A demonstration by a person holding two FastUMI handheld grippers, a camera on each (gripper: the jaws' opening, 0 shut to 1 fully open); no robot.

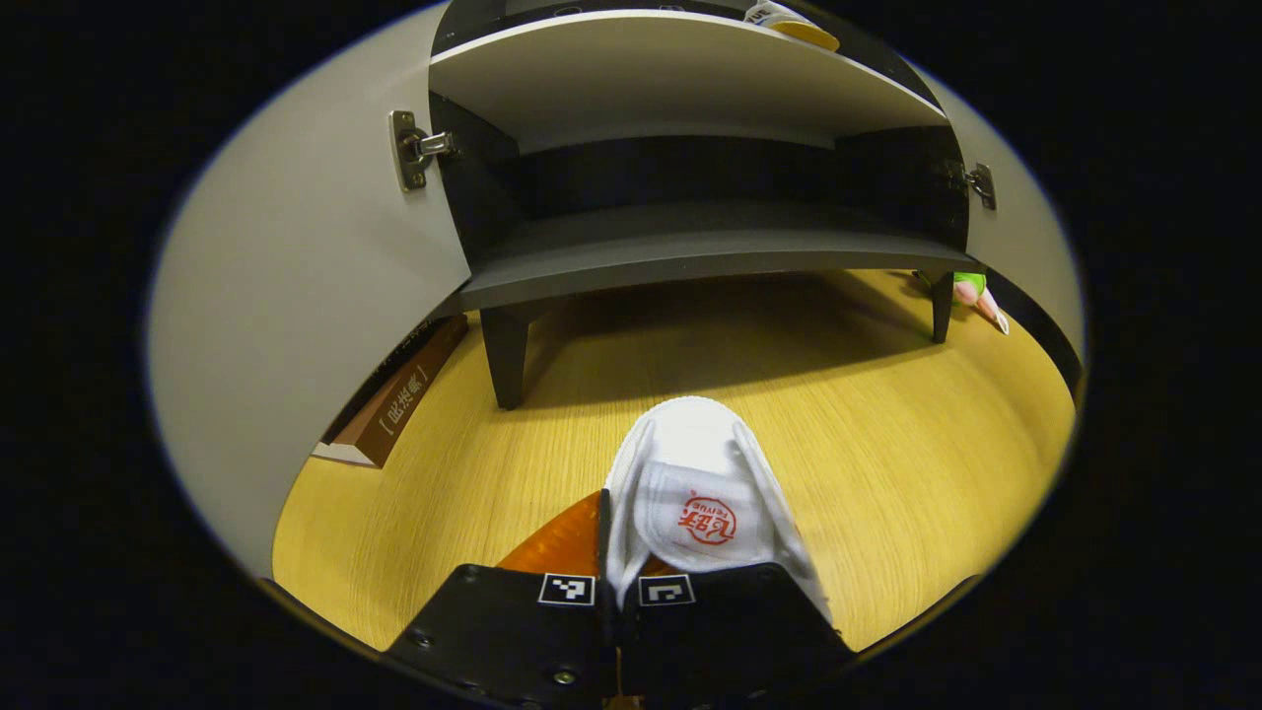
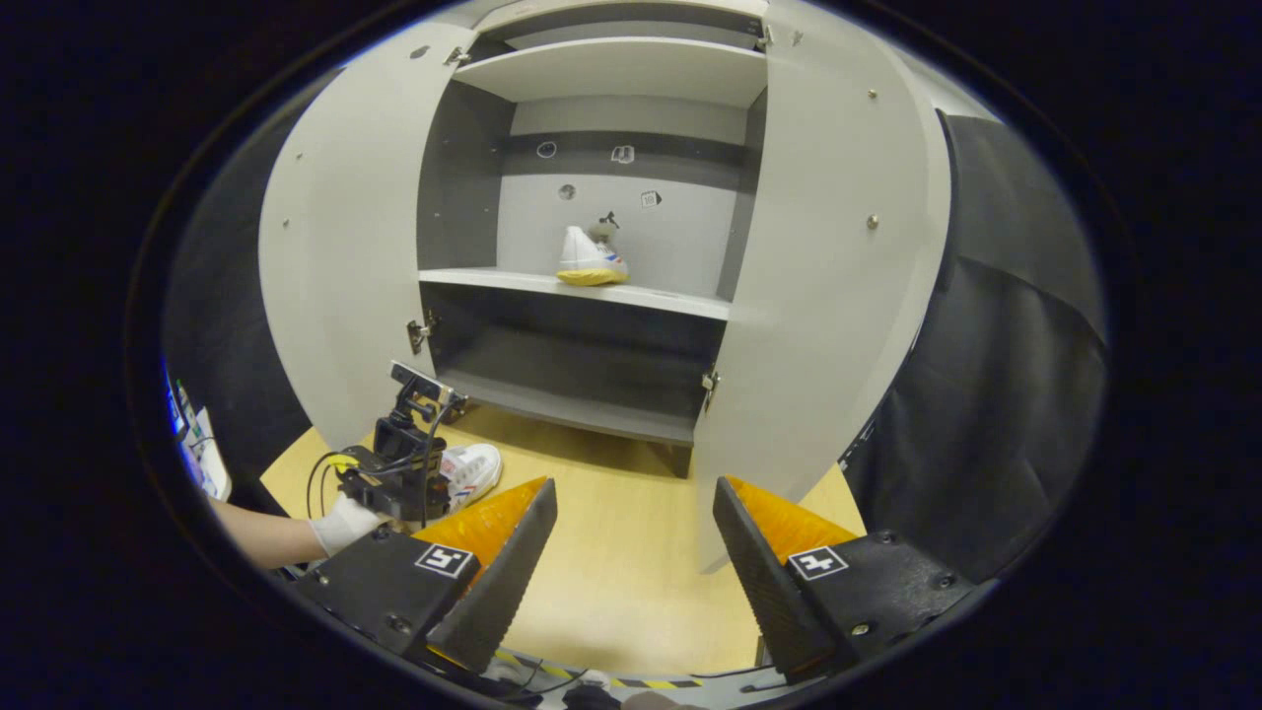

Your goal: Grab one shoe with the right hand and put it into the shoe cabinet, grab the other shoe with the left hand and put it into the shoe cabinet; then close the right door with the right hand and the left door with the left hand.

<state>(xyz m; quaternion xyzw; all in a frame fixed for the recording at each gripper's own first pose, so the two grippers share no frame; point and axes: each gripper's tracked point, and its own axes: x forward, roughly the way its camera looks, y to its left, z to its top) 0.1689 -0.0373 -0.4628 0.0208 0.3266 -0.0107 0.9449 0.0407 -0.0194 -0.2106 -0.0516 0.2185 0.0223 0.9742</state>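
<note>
The second shoe [image 1: 702,503], a white trainer, sits pinched in the left gripper [image 1: 619,592], whose fingers are pressed together on its heel collar. It is held low over the wooden floor [image 1: 887,434], toe pointing at the shoe cabinet [image 1: 690,247] and a little short of its bottom shelf. The first shoe [image 2: 590,258] rests on the middle shelf, towards the back. The right gripper [image 2: 631,552] hangs spread and empty in front of the cabinet, holding nothing.

Both doors stand wide: the left door [image 1: 296,296] and the right door [image 2: 818,276].

Risks, as judged from this position:
- The grip takes only the heel edge (a soft, thin rim), so the shoe could sag or slip free when lifted towards a shelf.
- The toe could catch the front lip of the bottom shelf if the approach stays this low.
- The brown box [image 1: 394,404] beside the left door lies near its swing path and could obstruct closing.
</note>
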